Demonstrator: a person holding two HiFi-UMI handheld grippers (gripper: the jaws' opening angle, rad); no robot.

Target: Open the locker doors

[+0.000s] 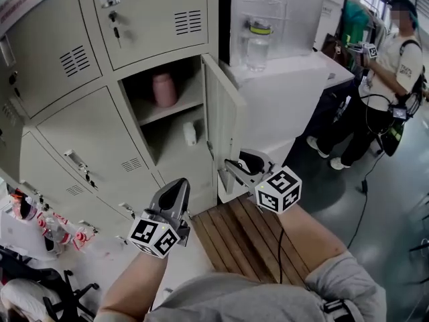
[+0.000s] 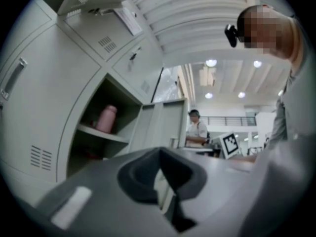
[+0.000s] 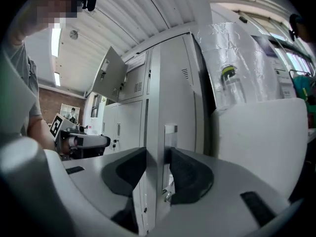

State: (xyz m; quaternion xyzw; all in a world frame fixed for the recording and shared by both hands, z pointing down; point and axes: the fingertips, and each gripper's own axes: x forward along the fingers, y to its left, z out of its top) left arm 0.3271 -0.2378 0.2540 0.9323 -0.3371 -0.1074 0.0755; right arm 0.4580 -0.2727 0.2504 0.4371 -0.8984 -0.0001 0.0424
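A bank of grey lockers [image 1: 87,133] fills the left of the head view. One compartment's door [image 1: 224,123] stands swung out toward me. Inside it, a pink bottle [image 1: 164,89] sits on the upper shelf and a small white thing [image 1: 190,134] lies below. My right gripper [image 1: 231,168] is at the door's lower free edge. In the right gripper view the door edge [image 3: 157,132] runs between the two dark pads [image 3: 190,174], which press on it from both sides. My left gripper [image 1: 175,186] hangs shut and empty in front of the lower lockers, pointing at the open compartment and its pink bottle [image 2: 105,119].
A white counter [image 1: 288,92] with a clear bottle [image 1: 258,42] stands right of the lockers. A person [image 1: 382,86] stands at the far right holding grippers. A wooden slat platform [image 1: 241,237] lies below me. Bottles [image 1: 53,230] clutter the lower left. An upper locker door [image 3: 112,75] hangs open.
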